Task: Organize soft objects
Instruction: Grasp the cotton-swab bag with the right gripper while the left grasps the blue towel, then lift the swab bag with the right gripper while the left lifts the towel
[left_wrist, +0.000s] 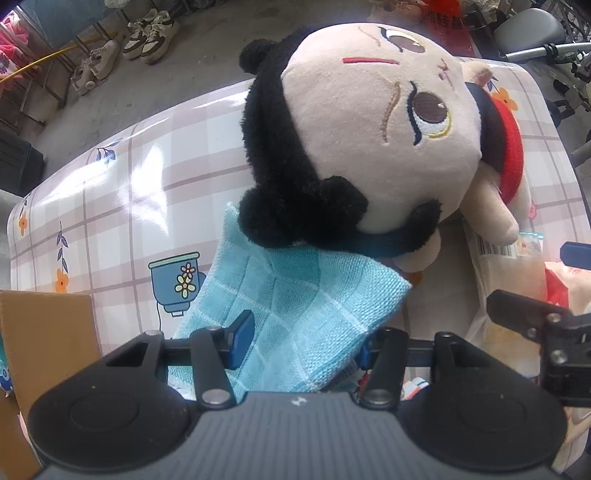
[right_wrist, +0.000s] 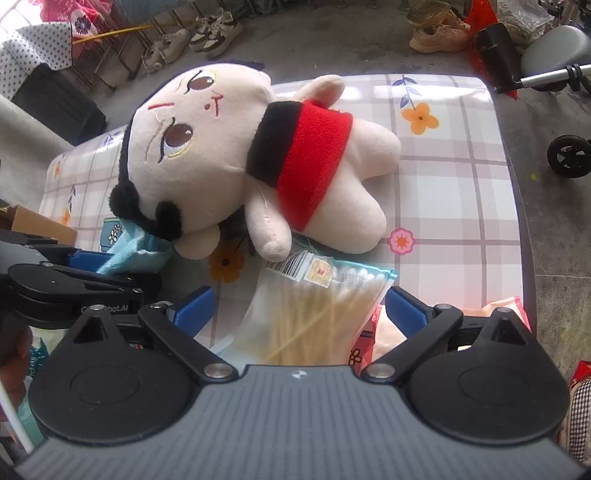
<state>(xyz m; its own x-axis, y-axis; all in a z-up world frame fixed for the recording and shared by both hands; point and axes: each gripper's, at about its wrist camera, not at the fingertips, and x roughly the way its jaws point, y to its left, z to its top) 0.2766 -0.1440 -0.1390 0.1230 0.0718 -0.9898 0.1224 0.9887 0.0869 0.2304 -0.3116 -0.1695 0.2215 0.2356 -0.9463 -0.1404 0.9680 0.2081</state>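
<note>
A light blue checked cloth (left_wrist: 295, 295) lies on the table with its far end under the head of a plush doll (left_wrist: 369, 122). The doll has black hair and a red band, and lies on its back (right_wrist: 229, 162). My left gripper (left_wrist: 303, 347) points down onto the cloth's near end, and its blue pads pinch a bunched fold of it. My right gripper (right_wrist: 299, 306) stands wide open just above a clear bag of cotton swabs (right_wrist: 314, 306), below the doll's arm, with nothing gripped. The left gripper (right_wrist: 74, 280) also shows at the left of the right wrist view.
The table (right_wrist: 443, 184) has a glossy plaid cover with flower prints. A cardboard box (left_wrist: 44, 350) stands at its left edge. A pink and red packet (right_wrist: 384, 332) lies beside the swab bag. Shoes (left_wrist: 147, 37), a stool and wheeled gear crowd the floor beyond.
</note>
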